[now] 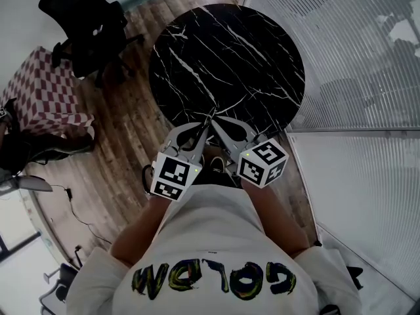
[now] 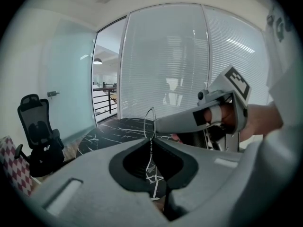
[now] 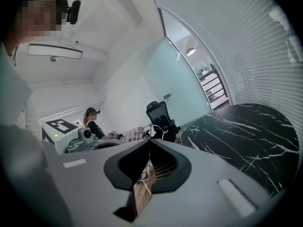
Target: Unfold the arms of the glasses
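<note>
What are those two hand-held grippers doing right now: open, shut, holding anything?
Left hand-held gripper: shut on the thin wire glasses.
Right hand-held gripper: shut, also pinching the glasses.

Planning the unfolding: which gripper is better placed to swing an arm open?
Probably the right gripper: it is shut on the wire glasses beside the left gripper, which pinches a rim loop.

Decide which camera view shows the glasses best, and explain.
The left gripper view: the glasses rise as a thin wire rim above the shut jaws, against pale blinds. The right gripper view shows a rim lost against a dark chair. The head view shows only faint lines over the dark table.
</note>
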`<state>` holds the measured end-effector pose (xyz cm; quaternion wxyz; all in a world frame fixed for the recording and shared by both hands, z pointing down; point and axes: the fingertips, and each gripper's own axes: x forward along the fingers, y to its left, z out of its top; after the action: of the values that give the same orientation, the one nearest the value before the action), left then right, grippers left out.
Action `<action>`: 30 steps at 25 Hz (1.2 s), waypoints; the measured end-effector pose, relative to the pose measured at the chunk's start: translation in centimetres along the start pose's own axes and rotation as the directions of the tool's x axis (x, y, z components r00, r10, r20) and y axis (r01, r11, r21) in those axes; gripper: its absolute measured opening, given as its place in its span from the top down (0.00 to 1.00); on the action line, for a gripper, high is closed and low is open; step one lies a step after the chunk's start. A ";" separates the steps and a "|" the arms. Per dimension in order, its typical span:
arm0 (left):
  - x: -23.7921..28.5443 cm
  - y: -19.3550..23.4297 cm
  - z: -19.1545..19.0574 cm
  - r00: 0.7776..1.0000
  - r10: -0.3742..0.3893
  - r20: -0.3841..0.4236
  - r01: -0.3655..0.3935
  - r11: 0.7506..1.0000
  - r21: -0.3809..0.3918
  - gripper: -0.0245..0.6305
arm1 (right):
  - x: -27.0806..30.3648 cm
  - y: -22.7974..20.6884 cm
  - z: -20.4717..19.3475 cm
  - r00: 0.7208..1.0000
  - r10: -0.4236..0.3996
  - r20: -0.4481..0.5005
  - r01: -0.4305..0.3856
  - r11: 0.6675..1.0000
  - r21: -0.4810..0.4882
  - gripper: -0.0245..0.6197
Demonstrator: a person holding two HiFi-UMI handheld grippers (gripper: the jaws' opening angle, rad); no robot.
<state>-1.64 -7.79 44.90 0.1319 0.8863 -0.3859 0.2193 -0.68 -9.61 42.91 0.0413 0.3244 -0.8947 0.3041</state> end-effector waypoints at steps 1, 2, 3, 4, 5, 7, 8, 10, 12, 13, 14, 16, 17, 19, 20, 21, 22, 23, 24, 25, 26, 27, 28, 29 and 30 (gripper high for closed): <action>0.0 0.1 0.0 1.000 0.000 -0.002 0.000 1.000 0.004 0.93 | 0.0 0.0 0.0 1.000 0.002 -0.003 -0.002 1.000 -0.001 0.95; 0.0 0.1 0.0 1.000 -0.001 -0.004 0.001 1.000 0.006 0.93 | 0.0 0.0 0.0 1.000 0.004 -0.006 -0.004 1.000 0.000 0.95; 0.0 0.2 -0.1 1.000 -0.002 -0.006 0.002 1.000 0.008 0.93 | 0.0 -0.1 -0.1 1.000 0.007 -0.008 -0.007 1.000 0.000 0.95; 0.1 0.2 -0.2 1.000 -0.002 -0.009 0.002 1.000 0.011 0.93 | 0.1 -0.1 -0.2 1.000 0.010 -0.011 -0.010 1.000 0.000 0.95; 0.1 0.2 -0.2 1.000 -0.002 -0.012 0.002 1.000 0.014 0.93 | 0.1 -0.2 -0.2 1.000 0.012 -0.015 -0.012 1.000 -0.001 0.95; 0.3 0.3 -0.4 1.000 0.000 -0.021 0.001 1.000 0.020 0.94 | 0.1 -0.3 -0.4 1.000 0.014 -0.024 -0.014 1.000 -0.006 0.95; 0.3 0.4 -0.4 1.000 0.000 -0.027 0.000 1.000 0.023 0.94 | 0.1 -0.4 -0.4 0.999 0.014 -0.030 -0.014 1.000 -0.011 0.95; 0.3 0.6 -0.4 0.999 0.002 -0.038 -0.001 1.000 0.031 0.94 | 0.1 -0.5 -0.5 0.999 0.014 -0.042 -0.015 1.000 -0.021 0.95; 0.3 0.6 -0.5 0.999 0.000 -0.048 0.002 0.999 0.044 0.94 | 0.0 -0.7 -0.6 0.998 0.017 -0.055 -0.018 1.000 -0.023 0.95; 0.3 0.6 -0.5 0.999 -0.004 -0.053 0.006 0.999 0.052 0.94 | 0.0 -0.8 -0.7 0.998 0.019 -0.062 -0.021 1.000 -0.024 0.95; 0.4 0.7 -0.6 0.998 -0.007 -0.059 0.011 0.998 0.061 0.94 | -0.1 -1.0 -0.8 0.997 0.021 -0.070 -0.022 0.999 -0.026 0.95; 0.5 0.7 -0.8 0.997 -0.014 -0.076 0.020 0.996 0.083 0.94 | -0.2 -1.3 -1.0 0.996 0.017 -0.089 -0.021 0.999 -0.040 0.95; 0.5 0.7 -0.9 0.996 -0.017 -0.087 0.025 0.996 0.091 0.94 | -0.2 -1.4 -1.2 0.995 0.011 -0.100 -0.016 0.998 -0.055 0.95; 0.5 0.5 -1.1 0.994 -0.020 -0.110 0.030 0.995 0.095 0.94 | -0.3 -1.5 -1.4 0.993 -0.009 -0.119 -0.002 0.996 -0.090 0.95; 0.5 0.5 -1.2 0.993 -0.018 -0.118 0.029 0.995 0.094 0.94 | -0.2 -1.5 -1.5 0.992 -0.019 -0.123 0.006 0.995 -0.104 0.95; 0.5 0.4 -1.2 0.992 -0.012 -0.125 0.024 0.995 0.094 0.94 | -0.2 -1.5 -1.5 0.992 -0.027 -0.122 0.013 0.994 -0.111 0.95; 0.5 0.5 -1.2 0.991 -0.004 -0.133 0.017 0.995 0.093 0.94 | -0.1 -1.5 -1.6 0.993 -0.032 -0.117 0.019 0.994 -0.111 0.95; 0.5 0.5 -1.3 0.990 0.004 -0.141 0.009 0.996 0.092 0.94 | 0.0 -1.5 -1.7 0.993 -0.035 -0.112 0.023 0.994 -0.107 0.94; 0.6 0.5 -1.5 0.989 0.010 -0.146 0.004 0.996 0.091 0.94 | 0.0 -1.5 -1.8 0.993 -0.039 -0.108 0.028 0.994 -0.106 0.93; 0.7 0.5 -1.6 0.989 0.013 -0.150 0.000 0.996 0.090 0.94 | 0.1 -1.6 -1.9 0.993 -0.044 -0.107 0.032 0.994 -0.109 0.93; 0.7 0.5 -1.6 0.988 0.015 -0.151 -0.002 0.996 0.090 0.94 | 0.2 -1.6 -2.0 0.993 -0.048 -0.109 0.035 0.993 -0.115 0.92; 0.7 0.5 -1.5 0.988 0.015 -0.151 -0.002 0.996 0.090 0.94 | 0.2 -1.5 -2.2 0.992 -0.051 -0.114 0.037 0.992 -0.121 0.92; 0.7 0.4 -1.4 0.988 0.014 -0.151 0.000 0.996 0.090 0.94 | 0.4 -1.4 -2.3 0.991 -0.054 -0.122 0.039 0.991 -0.127 0.91; 0.7 0.3 -1.3 0.988 0.013 -0.151 0.001 0.996 0.091 0.94 | 0.5 -1.3 -2.5 0.990 -0.058 -0.131 0.041 0.990 -0.133 0.90; 0.7 0.3 -1.2 0.988 0.012 -0.151 0.002 0.996 0.091 0.94 | 0.6 -1.2 -2.7 0.988 -0.065 -0.139 0.045 0.989 -0.141 0.90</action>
<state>-1.80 -7.90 46.31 0.1200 0.8713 -0.3665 0.3036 -0.78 -9.16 45.86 0.1363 0.3228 -0.8989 0.2630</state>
